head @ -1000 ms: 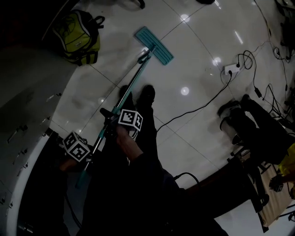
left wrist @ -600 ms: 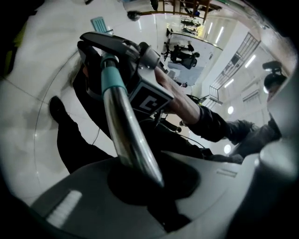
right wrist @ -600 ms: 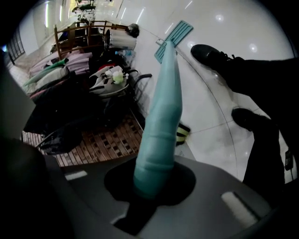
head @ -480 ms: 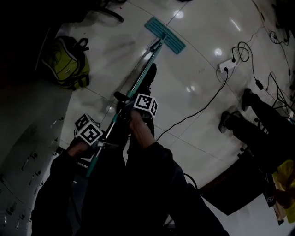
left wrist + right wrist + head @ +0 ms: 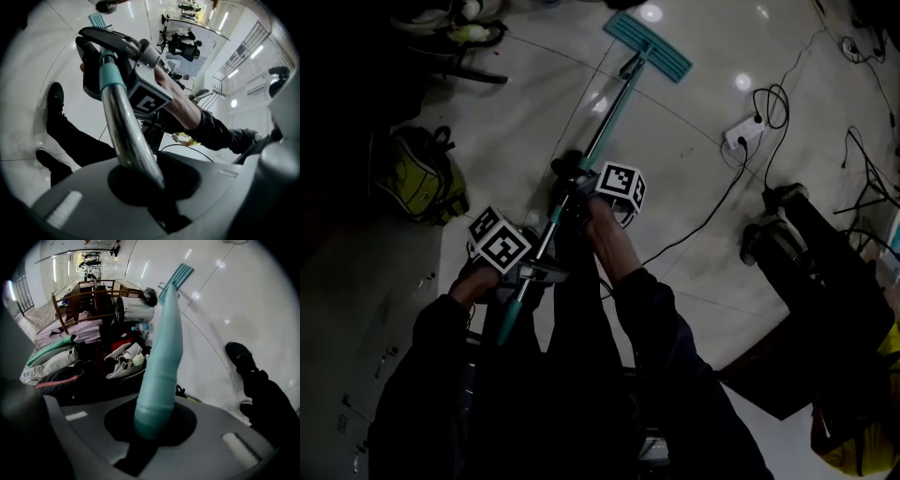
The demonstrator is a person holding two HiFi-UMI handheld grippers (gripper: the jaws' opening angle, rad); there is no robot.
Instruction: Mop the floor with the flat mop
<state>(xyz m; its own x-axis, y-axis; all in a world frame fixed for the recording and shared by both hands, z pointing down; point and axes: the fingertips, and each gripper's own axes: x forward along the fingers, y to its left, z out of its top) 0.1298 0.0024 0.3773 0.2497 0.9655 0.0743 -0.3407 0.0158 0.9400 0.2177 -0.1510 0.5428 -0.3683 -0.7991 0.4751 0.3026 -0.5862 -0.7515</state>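
Observation:
The flat mop's teal head (image 5: 649, 46) lies on the glossy white floor at the top of the head view, its pole (image 5: 605, 131) slanting down-left to me. My right gripper (image 5: 569, 190) is shut on the mop pole at its teal sleeve (image 5: 161, 357). Lower on the pole, my left gripper (image 5: 531, 272) is shut on the chrome part (image 5: 126, 136). In the left gripper view the right gripper (image 5: 101, 61) sits further up the pole. The mop head (image 5: 177, 277) shows far off in the right gripper view.
A yellow-green backpack (image 5: 417, 178) lies at the left. A white power strip (image 5: 739, 138) with black cables (image 5: 703, 225) lies to the right of the mop. A second person's legs and shoes (image 5: 783, 234) stand at the right. My own shoe (image 5: 240, 357) is near the pole.
The mop head has slid further away and to the right across the floor. Both grippers have risen in the view, still on the pole; the backpack has dropped lower at the left.

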